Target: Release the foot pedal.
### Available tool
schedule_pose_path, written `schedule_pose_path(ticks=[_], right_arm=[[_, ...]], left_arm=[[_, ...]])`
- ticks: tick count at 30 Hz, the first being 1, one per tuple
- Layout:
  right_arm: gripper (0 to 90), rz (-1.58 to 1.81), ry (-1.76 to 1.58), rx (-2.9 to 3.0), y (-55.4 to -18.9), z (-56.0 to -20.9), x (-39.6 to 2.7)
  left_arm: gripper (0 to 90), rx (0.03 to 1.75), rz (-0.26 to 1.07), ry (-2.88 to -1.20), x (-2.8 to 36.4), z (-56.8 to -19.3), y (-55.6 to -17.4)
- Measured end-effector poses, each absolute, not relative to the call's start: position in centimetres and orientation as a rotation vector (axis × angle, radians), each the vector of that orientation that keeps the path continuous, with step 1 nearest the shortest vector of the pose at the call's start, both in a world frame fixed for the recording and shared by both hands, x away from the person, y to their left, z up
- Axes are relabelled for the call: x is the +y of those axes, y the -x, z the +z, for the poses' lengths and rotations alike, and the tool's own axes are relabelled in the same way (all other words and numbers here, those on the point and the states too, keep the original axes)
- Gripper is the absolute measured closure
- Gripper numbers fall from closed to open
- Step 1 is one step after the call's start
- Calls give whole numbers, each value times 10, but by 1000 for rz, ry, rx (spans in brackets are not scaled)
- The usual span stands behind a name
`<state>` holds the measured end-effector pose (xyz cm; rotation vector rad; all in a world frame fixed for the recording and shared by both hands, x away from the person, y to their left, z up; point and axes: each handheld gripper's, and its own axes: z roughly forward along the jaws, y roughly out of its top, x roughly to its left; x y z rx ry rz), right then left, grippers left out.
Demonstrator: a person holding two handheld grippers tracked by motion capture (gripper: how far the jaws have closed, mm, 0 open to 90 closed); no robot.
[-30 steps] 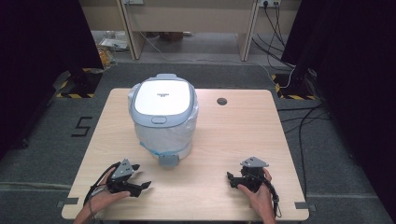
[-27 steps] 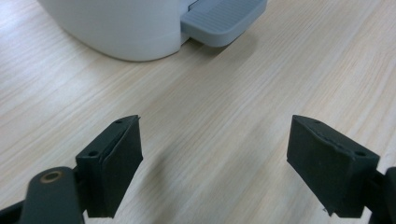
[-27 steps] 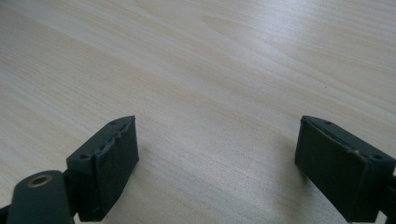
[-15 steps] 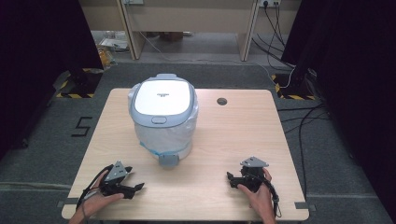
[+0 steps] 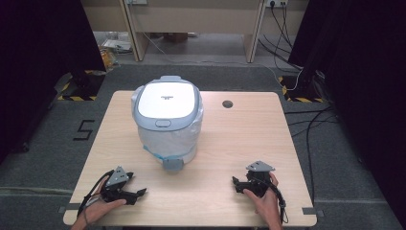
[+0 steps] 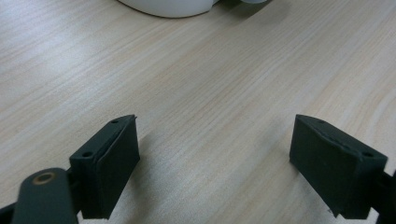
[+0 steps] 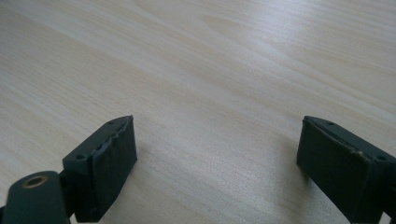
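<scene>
Rice cooker [image 5: 167, 120] sits mid-table [image 5: 239, 139], beyond both claws; left claw [image 5: 136, 195], jaws just spreading on nothing, lies nearer its front latch than right claw [image 5: 235, 183], likewise released.

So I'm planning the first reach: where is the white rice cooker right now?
In the high view the white rice cooker with the grey-blue lid stands left of the table's middle, lid shut, beyond the left claw.

Your left gripper [image 5: 139, 193] rests at 7 o'clock on the tabletop [image 5: 230, 139], its jaws just opened wider with nothing between them. Your right gripper [image 5: 236, 183] sits at 5 o'clock. The white rice cooker [image 5: 167, 120] stands toward 11 o'clock, lid down.
</scene>
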<state>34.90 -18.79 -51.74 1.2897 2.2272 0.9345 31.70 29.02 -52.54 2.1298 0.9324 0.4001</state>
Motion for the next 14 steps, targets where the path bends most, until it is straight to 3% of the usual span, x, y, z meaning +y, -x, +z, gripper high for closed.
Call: schedule_pose_path(ticks=[14], right_arm=[[123, 935, -1290, 2227, -349, -517, -188]], left_arm=[[150, 925, 396, -2129, 290, -525, -318]])
